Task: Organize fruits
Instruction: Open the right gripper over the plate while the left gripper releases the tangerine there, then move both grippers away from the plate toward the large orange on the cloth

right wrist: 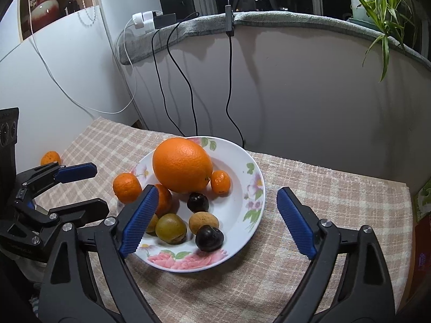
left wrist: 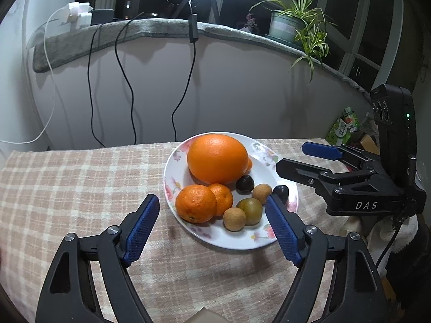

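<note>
We hold the left gripper and right gripper low over the checked cloth, both with jaws spread wide and nothing between the pads, each hovering at the near rim of the plate. On the plate we see two brown longans, a green fruit, two dark plums and small tangerines in front of the big orange. Farther left, one loose tangerine lies on the cloth, well apart from the plate, and beyond it cables hang down the wall below a potted plant on the sill.
</note>
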A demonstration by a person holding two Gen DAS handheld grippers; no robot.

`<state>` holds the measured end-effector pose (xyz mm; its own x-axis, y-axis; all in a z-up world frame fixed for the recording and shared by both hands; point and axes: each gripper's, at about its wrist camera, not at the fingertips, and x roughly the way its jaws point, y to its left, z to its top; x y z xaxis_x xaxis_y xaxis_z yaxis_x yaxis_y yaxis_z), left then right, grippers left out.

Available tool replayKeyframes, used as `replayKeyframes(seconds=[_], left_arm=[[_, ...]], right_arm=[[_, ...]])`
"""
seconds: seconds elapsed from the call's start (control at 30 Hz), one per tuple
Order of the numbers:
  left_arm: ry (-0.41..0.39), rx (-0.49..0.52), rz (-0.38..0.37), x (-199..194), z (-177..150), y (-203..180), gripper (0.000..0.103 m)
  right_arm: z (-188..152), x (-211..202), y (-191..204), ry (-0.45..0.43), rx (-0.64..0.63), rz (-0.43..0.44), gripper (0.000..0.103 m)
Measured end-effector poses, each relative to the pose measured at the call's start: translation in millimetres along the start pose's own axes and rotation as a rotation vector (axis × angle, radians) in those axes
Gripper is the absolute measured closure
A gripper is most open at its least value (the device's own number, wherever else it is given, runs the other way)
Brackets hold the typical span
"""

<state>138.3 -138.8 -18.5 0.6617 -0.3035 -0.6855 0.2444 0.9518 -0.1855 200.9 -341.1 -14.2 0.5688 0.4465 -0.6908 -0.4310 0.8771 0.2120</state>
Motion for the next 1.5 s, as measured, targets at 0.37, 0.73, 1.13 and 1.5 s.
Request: replayKeyframes(seconds=[0.37, 0.73, 1.13, 1.5], left_arm=[[-0.005, 0.002, 0.003, -4.3, 0.0, 0.6, 0.022], [-0.027, -0.002, 0.006, -18.1, -2.3, 2.7, 0.022], [-0.057, -0.012, 0.023, -38.0, -5.5, 11.0, 0.022], [-0.092, -0.038, 0.051, -63.1, -10.6, 30.2, 0.022]], right_arm=[[1.5, -3.1, -0.6, -0.007, 0.022, 0.007, 0.008], [1.8, -11.3, 9.7, -0.032, 0.011, 0.010, 0.008], [8.4, -19.0, 15.7, -0.054, 0.065, 0.035, 0.008], [16.8, -18.3, 50.4, -0.058, -0.001, 0.054, 0.008]])
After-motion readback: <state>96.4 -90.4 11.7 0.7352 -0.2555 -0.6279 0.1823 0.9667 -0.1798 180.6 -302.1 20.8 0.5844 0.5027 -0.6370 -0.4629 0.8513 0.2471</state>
